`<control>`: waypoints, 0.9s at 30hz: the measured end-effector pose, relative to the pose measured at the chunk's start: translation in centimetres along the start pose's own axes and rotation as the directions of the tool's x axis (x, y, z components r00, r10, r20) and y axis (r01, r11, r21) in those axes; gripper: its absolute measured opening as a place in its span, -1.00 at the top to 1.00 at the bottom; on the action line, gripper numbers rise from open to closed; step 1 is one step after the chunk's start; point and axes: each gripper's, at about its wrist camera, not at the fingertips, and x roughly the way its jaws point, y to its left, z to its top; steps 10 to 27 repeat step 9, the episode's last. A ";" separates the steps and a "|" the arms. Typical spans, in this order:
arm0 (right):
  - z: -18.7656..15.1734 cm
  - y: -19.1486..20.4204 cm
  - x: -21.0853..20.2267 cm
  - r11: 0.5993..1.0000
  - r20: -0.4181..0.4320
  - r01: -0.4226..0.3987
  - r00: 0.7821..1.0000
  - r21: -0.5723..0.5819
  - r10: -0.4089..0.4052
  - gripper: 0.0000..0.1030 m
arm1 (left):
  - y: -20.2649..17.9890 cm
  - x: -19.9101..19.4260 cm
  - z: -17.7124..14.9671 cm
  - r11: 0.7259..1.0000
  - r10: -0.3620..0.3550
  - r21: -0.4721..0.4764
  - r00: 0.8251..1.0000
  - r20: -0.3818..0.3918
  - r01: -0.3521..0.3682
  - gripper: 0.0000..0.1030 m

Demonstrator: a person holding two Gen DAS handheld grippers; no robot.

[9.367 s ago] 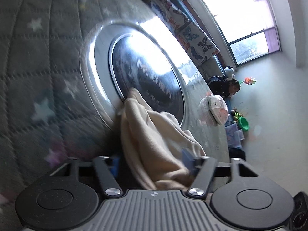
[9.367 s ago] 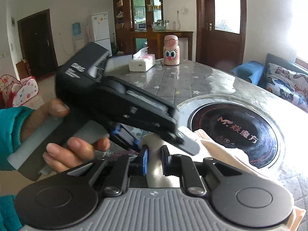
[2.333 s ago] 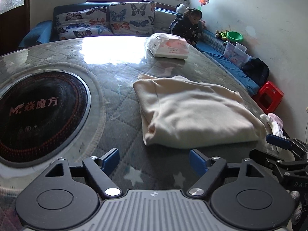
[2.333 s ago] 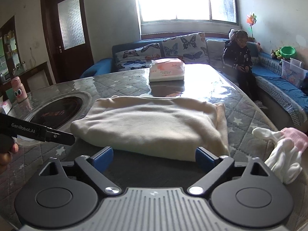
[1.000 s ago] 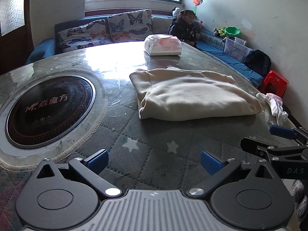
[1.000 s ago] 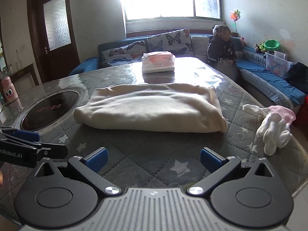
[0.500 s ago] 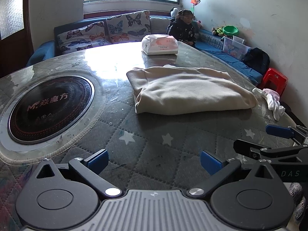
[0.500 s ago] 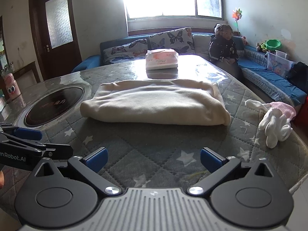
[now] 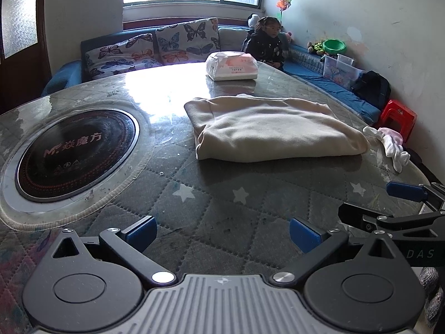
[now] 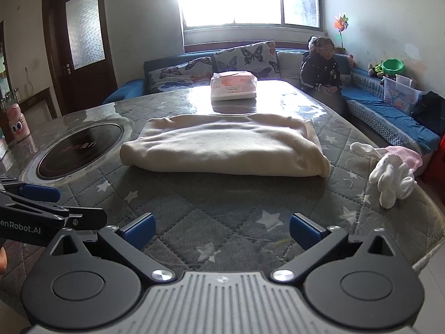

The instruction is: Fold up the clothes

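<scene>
Cream garment (image 9: 274, 130), folded into a thick flat rectangle, lies on the quilted star-print table (image 9: 211, 203) well ahead of both claws, which hang released and empty above the near edge. The left gripper (image 9: 222, 229) has its blue-padded jaws spread wide, the bundle ahead and slightly to its right; the right gripper (image 10: 221, 229) is likewise spread, with the bundle straight ahead of it. Judging by the neat edges and doubled layers, this piece looks finished, with neither claw touching it. A small heap of white and pink baby clothes (image 10: 389, 172), ahead and far to the right of the right gripper near the table edge, lies crumpled and apart from the bundle, so that appears to be what is left. Readable writing: the round black cooktop (image 9: 75, 150) set into the table, ahead-left of the left gripper, carries a pale logo reading "M" followed by Chinese characters that look like 焱魔方, with small symbols beneath too fine to read. The left tool's body, seen at the left edge of the right wrist view, shows "enRobot.AI", its first letters cut off; the right tool's body in the left wrist view shows "DAS". A tissue pack (image 10: 233, 85) beyond the bundle has print too small to read. A person sits on the sofa (image 10: 178, 75) behind the table.
</scene>
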 end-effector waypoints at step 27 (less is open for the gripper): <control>-0.4 0.3 -0.4 1.000 -0.001 0.012 1.000 -0.005 -0.012 -1.00 | 0.1 -0.1 -0.5 1.000 0.024 0.002 1.000 0.001 -0.024 -1.00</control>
